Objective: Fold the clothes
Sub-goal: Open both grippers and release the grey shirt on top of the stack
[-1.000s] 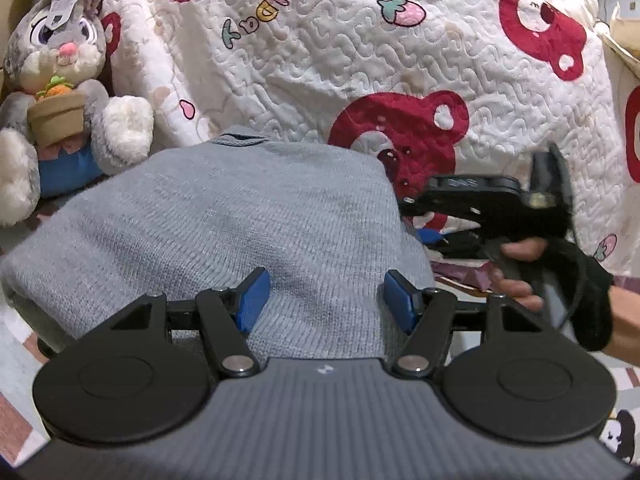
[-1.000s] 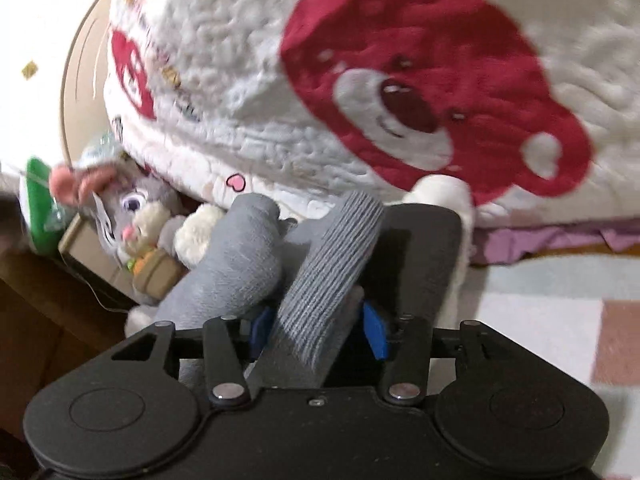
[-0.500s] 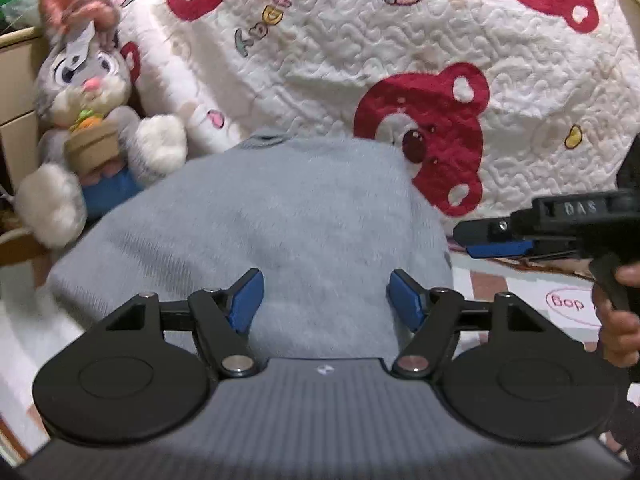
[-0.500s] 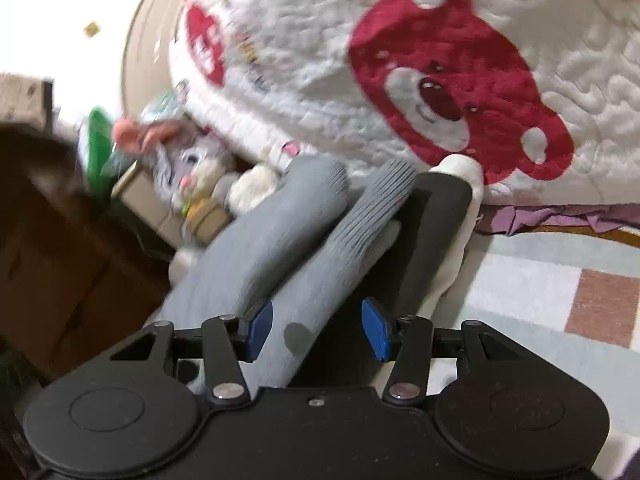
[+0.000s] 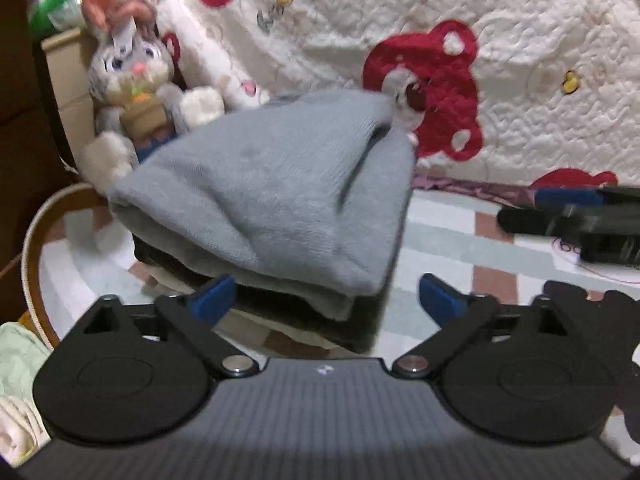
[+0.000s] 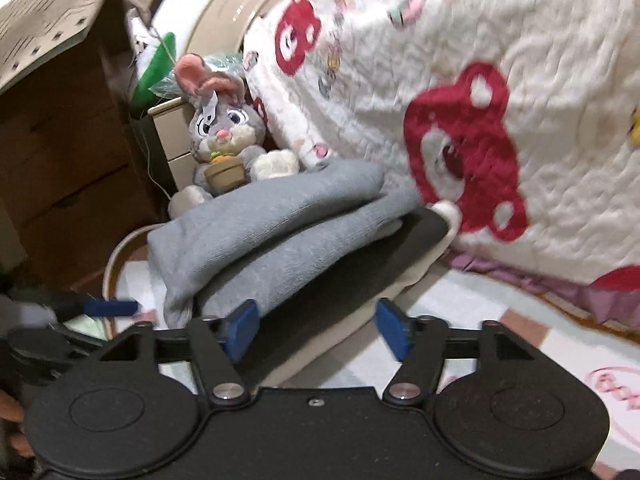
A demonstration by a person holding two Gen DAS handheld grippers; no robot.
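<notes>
A folded grey knit sweater point(image 5: 280, 200) lies on top of a small stack of folded clothes, a dark garment point(image 6: 352, 264) under it. In the right wrist view the grey sweater point(image 6: 280, 224) shows as two thick folded layers. My left gripper point(image 5: 326, 298) is open, just short of the stack's near edge, nothing between its blue pads. My right gripper point(image 6: 316, 328) is open too, at the stack's near side, empty. The right gripper's blue tip point(image 5: 568, 198) shows at the right of the left wrist view, and the left gripper's tip point(image 6: 108, 307) at the left of the right wrist view.
A quilt point(image 5: 460, 60) with red bear prints drapes behind the stack. A plush rabbit point(image 5: 132, 80) sits at the back left beside a small drawer unit point(image 6: 176, 140) and a cardboard box point(image 6: 60, 120). A checked rug point(image 5: 460, 240) covers the floor. Pale folded cloth point(image 5: 16, 380) lies at the far left.
My right gripper let go of the grey sweater sleeve and opened. Both grippers pulled back from the stack, so the sweater now sits farther off.
</notes>
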